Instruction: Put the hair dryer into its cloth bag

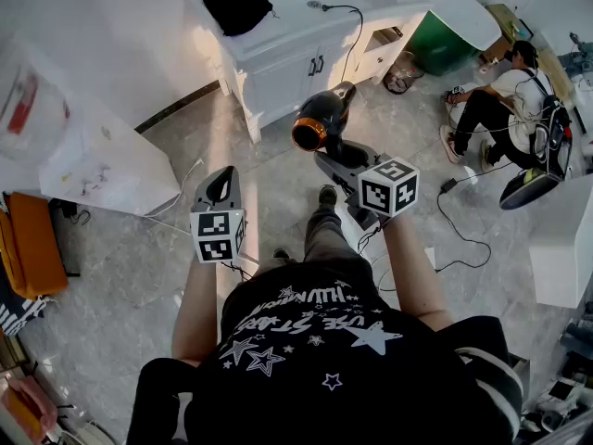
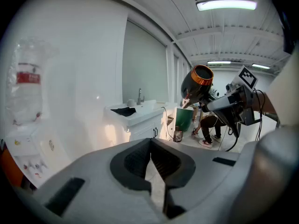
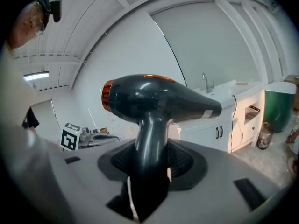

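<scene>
A black hair dryer with an orange ring at its rear hangs in the air in front of me. My right gripper is shut on its handle; in the right gripper view the hair dryer stands upright between the pads, nozzle to the right. My left gripper is shut with nothing in it, held lower and to the left. In the left gripper view the closed left gripper points toward the cabinet, and the hair dryer is at upper right. A black cloth bag lies flat on the white cabinet top.
The white sink cabinet stands ahead, a black cable hanging over its front. A green bin stands to its right. A person sits on the floor at right. An orange case lies at left.
</scene>
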Demonstrator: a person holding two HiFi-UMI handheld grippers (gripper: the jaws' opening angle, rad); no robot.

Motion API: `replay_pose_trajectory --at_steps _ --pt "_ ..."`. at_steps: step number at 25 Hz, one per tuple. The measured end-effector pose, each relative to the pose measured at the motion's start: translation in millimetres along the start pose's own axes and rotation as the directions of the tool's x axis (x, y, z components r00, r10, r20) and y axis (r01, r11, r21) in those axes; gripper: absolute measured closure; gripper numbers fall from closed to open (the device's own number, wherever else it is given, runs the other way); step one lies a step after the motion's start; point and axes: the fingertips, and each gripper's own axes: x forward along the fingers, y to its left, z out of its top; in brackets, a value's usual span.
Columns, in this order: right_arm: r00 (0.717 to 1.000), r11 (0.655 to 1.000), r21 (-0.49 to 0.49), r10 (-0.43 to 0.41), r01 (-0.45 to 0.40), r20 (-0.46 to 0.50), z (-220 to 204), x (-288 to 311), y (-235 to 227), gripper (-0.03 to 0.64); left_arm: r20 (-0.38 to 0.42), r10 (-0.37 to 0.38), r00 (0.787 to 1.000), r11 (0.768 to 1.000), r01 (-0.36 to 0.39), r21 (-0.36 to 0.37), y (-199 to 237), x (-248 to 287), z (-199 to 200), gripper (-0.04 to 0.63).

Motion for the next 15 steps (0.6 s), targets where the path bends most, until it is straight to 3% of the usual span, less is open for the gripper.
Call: replay_pose_trajectory --at_steps 15 --pt "1.0 1.0 0.007 0.016 -0.015 -0.027 -15 0 -6 0.433 -0.025 0.011 1.0 1.0 -0.012 -0.022 -5 -5 -14 0.584"
